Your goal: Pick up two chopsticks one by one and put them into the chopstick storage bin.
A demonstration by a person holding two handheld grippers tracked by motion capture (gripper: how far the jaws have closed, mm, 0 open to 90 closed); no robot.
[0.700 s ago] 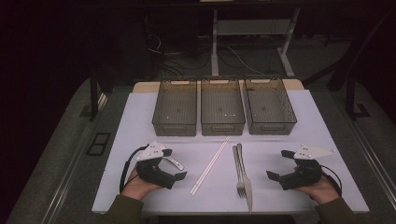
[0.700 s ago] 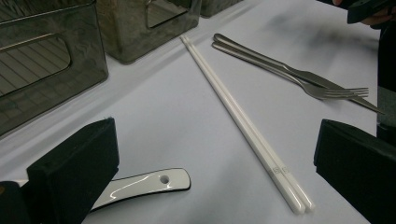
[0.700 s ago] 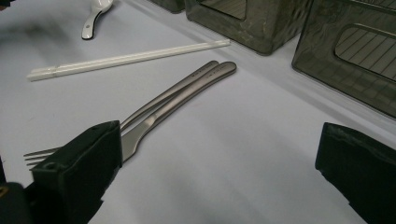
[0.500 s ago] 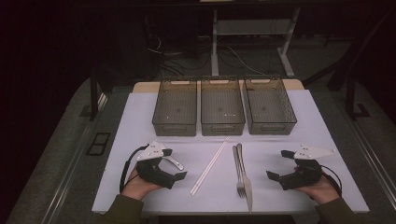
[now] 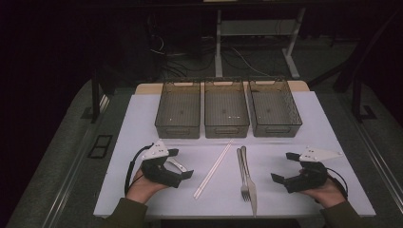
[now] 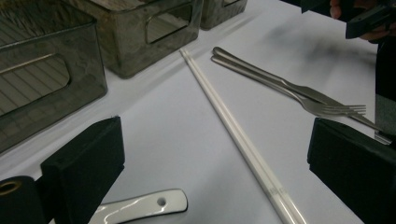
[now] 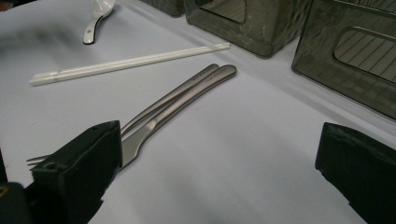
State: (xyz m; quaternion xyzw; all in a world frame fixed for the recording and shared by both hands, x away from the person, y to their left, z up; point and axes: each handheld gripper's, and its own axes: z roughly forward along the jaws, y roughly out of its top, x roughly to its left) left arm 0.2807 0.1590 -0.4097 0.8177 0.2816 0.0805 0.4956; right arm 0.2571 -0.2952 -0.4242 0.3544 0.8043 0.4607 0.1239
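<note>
On the white mat, a pair of white chopsticks (image 5: 214, 167) lies at a slant in the middle. A metal fork (image 5: 242, 171) and knife (image 5: 250, 187) lie side by side just to their right. A white spoon (image 6: 140, 205) rests under my left gripper (image 5: 182, 164), which is open and sits low at the mat's front left, aimed at the chopsticks. My right gripper (image 5: 284, 167) is open at the front right with nothing between its jaws. It points at the fork and knife (image 7: 187, 93).
Three dark see-through bins stand in a row at the back of the mat: left (image 5: 177, 130), middle (image 5: 226, 129) and right (image 5: 278, 129). The mat's front edge (image 5: 237, 213) runs close to both hands. Dark floor and table legs lie beyond.
</note>
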